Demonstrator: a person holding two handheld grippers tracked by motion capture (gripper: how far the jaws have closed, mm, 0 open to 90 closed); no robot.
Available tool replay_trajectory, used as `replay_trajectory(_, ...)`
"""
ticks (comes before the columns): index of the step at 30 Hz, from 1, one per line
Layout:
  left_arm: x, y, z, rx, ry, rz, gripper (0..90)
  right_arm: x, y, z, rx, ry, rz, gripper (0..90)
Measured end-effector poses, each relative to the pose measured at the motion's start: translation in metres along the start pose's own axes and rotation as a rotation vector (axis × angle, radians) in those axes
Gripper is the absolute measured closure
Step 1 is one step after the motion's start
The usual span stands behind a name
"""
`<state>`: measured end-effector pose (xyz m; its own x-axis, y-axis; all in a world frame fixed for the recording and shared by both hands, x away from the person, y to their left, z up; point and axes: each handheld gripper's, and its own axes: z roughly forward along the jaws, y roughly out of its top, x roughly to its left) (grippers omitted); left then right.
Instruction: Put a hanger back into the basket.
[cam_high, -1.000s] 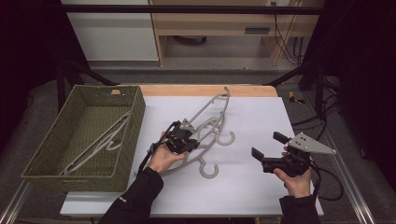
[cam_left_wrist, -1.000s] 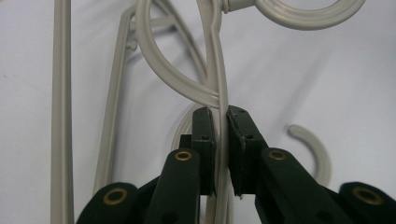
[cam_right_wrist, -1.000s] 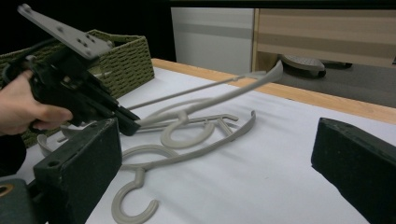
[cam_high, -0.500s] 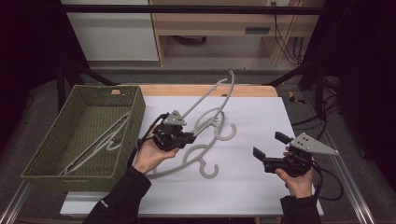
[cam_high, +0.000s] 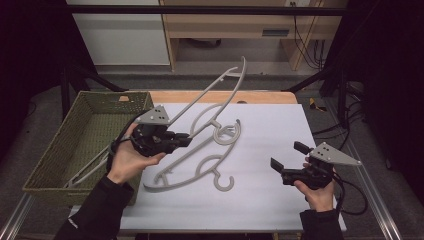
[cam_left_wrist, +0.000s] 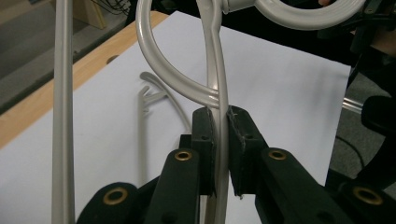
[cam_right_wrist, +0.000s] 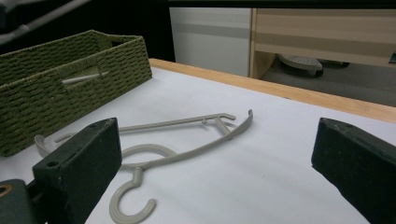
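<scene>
I see the left tongs (cam_high: 186, 141) clenched on the thin bar of a pale grey plastic coat hanger (cam_high: 220, 92), held off the white-topped bench (cam_high: 270, 200); the hanger slants up and away from them. In the left gripper view both pads pinch that bar (cam_left_wrist: 219, 130). A second grey plastic hanger (cam_high: 192, 172) lies flat just below and beside the left tongs. Right tongs (cam_high: 285, 156) are released, jaws wide, nothing between them. Green woven basket (cam_high: 120, 97) sits behind the left tongs.

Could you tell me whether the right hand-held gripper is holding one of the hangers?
No, the right hand-held gripper has its jaws spread wide with nothing between them, and the grey hanger lies on the table beyond.
</scene>
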<state>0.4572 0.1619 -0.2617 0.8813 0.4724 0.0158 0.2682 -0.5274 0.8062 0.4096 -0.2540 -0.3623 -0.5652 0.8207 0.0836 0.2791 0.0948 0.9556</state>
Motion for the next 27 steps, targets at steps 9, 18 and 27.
replay_trajectory(9, 0.018, -0.011, -0.023, 0.034, -0.012, 0.005, 81.9, 0.000, 0.000, 0.000, -0.001, 0.000, -0.001, 1.8)
replay_trajectory(18, 0.044, -0.036, -0.044, 0.056, -0.007, -0.027, 81.9, 0.000, -0.001, 0.002, 0.003, -0.002, -0.001, 1.8)
replay_trajectory(27, 0.068, -0.062, -0.066, 0.061, 0.021, -0.077, 81.9, 0.000, -0.001, 0.002, 0.008, 0.000, -0.003, 1.8)
